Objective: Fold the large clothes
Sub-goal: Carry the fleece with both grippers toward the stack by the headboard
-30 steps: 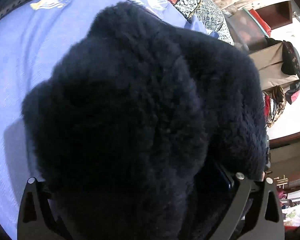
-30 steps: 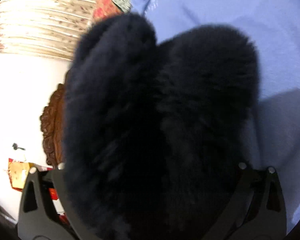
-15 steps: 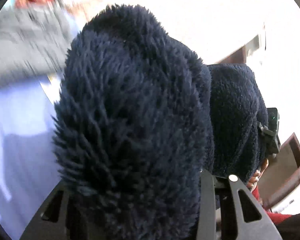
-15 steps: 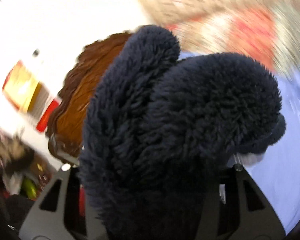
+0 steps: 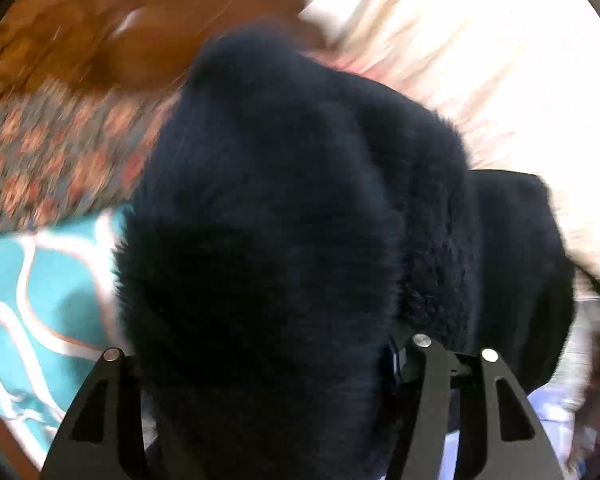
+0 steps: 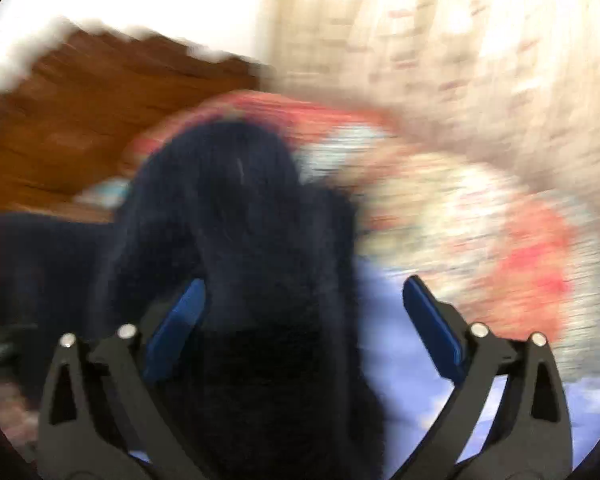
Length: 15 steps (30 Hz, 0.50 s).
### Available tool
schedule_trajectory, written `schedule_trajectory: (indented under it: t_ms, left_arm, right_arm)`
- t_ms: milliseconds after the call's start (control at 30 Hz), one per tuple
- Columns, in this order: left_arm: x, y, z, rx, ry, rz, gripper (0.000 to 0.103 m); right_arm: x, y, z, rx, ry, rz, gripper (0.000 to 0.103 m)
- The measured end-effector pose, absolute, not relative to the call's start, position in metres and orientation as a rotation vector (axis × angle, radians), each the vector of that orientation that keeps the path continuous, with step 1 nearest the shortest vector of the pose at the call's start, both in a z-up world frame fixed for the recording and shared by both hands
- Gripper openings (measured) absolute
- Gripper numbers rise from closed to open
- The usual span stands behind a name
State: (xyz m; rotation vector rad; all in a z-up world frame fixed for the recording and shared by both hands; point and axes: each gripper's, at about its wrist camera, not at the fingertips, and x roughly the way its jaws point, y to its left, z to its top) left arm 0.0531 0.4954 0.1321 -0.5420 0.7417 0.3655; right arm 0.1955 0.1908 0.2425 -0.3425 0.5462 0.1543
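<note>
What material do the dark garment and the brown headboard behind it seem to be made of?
The dark garment looks like thick navy fleece or plush: its surface is matte with a fuzzy pile at the edges. The brown headboard looks like polished wood, warm reddish-brown, but motion blur leaves grain and finish uncertain.

Dark navy fleece garment [image 5: 284, 248], thick, shaggy pile, bunched into rounded lobes. In the left wrist view, fills the middle of the frame: one big bulging fold in front, a second fold behind it to the right, a flatter, smoother panel hanging at the far right. Lifted and gathered rather than spread flat. In the right wrist view, same navy fleece [image 6: 252, 264] heaped in a tall hump left of centre, draping downward toward the bottom of the frame, with a flatter stretch trailing off to the left edge. Edges soft with motion blur; seams, sleeves and collar impossible to make out. Resting place underneath not discernible.
</note>
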Motion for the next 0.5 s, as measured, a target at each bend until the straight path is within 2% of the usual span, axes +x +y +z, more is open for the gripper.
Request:
schedule_trajectory:
  t_ms: [33, 100, 300, 500]
  left_arm:
    - [0.064, 0.506, 0.11, -0.546, 0.78, 0.417, 0.083]
    - [0.068, 0.516, 0.097, -0.56, 0.742, 0.379, 0.088]
    - [0.065, 0.499, 0.117, -0.497, 0.714, 0.405, 0.09]
    - [-0.026, 0.524, 0.172, -0.619, 0.519, 0.485, 0.092]
  right_arm:
    - [0.201, 0.2, 0.227, -0.369, 0.557, 0.142, 0.094]
    - [0.197, 0.217, 0.203, -0.368, 0.579, 0.245, 0.094]
    - [0.208, 0.275, 0.127, -0.53, 0.815, 0.373, 0.094]
    - [0.184, 0.263, 0.179, -0.362, 0.73, 0.402, 0.094]
